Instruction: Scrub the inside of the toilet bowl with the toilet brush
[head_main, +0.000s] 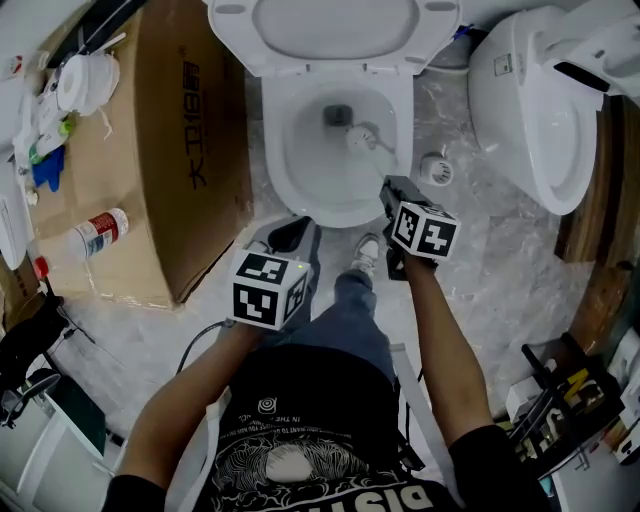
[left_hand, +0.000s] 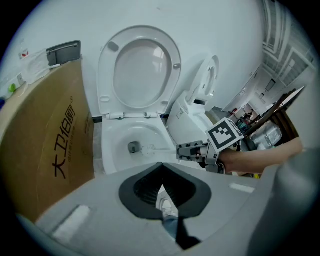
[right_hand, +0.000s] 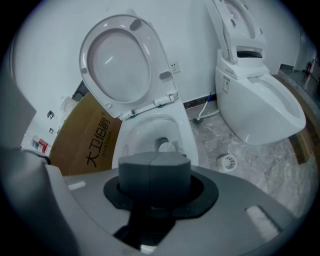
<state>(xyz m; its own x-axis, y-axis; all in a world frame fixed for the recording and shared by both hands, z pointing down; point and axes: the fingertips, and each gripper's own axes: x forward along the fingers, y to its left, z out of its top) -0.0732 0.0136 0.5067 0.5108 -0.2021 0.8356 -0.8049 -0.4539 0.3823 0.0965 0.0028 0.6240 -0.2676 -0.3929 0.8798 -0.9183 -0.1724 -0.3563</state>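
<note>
The toilet bowl (head_main: 300, 170) is found with its seat and lid raised. The right tongs (head_main: 392, 195) are clenched on the handle of the toilet brush (head_main: 362, 138), whose head is set low inside the bowl, just beside the outlet. The left tongs (head_main: 290, 236) are released and empty, held just off the bowl's near edge.

Hazards are judged as follows. Water may be flicked over the rim if strokes are made briskly. The thin handle may be twisted in the grip under side load, since it is held by one pair of tongs only.

The marble-patterned floor (head_main: 500, 270) is noted as glossy, so a slip is possible once it is wetted. The space is narrowed by a large cardboard box (head_main: 190, 150) on the left and a second toilet (head_main: 535, 110) on the right. A round floor drain (head_main: 436, 169) is set near the bowl's right side.
</note>
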